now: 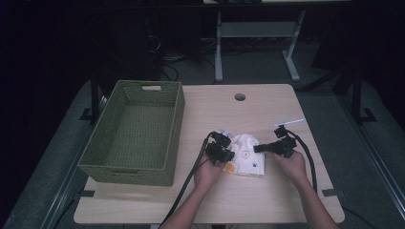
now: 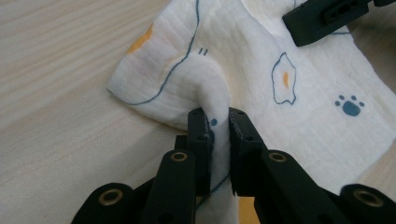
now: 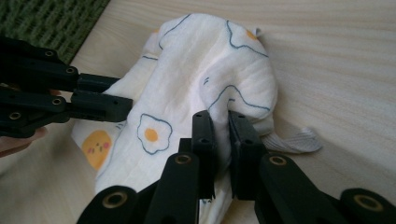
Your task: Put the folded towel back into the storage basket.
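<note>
A small white muslin cloth (image 1: 246,153) printed with fried eggs, blue paw marks and orange faces lies crumpled on the pale wood-grain table (image 1: 267,200), caught between the two claws. The left gripper (image 2: 219,122) is clenched on it: in the left gripper view a raised fold of the fabric runs up between the black jaws, which pinch it tight, and the rest of the cloth spreads ahead of the jaws and off to their right. The right gripper (image 3: 220,122) is likewise clamped on the cloth, its jaws squeezing a puckered ridge at the cloth's edge, with the bulk of the fabric heaped just beyond the tips and a short ribbed white tab (image 3: 299,140) lying on the table just to the right of them. In the high view the left gripper (image 1: 228,153) grips the cloth's left side and the right gripper (image 1: 257,149) its right side, the two tips near each other with the cloth bunched between. A green woven rectangular basket (image 1: 176,109) stands well to the left of the left claw, apart from the cloth.
</note>
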`<state>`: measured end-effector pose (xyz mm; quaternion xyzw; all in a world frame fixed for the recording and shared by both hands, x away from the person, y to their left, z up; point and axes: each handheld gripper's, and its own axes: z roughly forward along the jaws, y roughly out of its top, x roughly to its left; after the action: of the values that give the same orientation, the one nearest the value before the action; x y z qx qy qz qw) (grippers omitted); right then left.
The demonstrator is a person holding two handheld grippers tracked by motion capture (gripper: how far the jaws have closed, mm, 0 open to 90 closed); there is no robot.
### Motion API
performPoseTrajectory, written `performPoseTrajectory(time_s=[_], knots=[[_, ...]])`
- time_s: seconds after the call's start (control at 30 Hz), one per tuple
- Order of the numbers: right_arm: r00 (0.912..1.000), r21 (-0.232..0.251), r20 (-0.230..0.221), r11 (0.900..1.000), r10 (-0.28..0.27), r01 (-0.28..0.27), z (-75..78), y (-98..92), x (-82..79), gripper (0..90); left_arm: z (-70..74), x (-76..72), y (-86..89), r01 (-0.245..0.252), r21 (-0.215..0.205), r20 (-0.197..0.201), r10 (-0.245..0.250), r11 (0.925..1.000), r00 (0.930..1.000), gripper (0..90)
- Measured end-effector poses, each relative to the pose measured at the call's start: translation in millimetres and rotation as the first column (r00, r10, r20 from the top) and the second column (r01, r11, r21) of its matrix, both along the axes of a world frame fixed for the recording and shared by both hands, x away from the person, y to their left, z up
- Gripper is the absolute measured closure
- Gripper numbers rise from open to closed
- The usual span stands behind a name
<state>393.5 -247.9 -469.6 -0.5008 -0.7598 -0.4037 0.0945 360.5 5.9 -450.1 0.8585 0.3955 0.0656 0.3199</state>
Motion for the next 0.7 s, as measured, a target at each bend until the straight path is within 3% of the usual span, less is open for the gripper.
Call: performPoseTrajectory(time_s=[0.47,0.7], knots=[[0.9995,0.074,0.017,0.997,-0.028,0.027,24.7,-9.4,-6.1,82.2,36.7,0.2,6.8,0.008,-0.052,0.020,-0.007,0.9986,0.9998,81.5],[0.9975,0.097,0.067,0.995,-0.020,0.013,52.6,-5.7,-5.3,82.2,57.8,2.0,15.4,0.005,-0.083,0.041,-0.002,0.9965,0.9992,81.6]])
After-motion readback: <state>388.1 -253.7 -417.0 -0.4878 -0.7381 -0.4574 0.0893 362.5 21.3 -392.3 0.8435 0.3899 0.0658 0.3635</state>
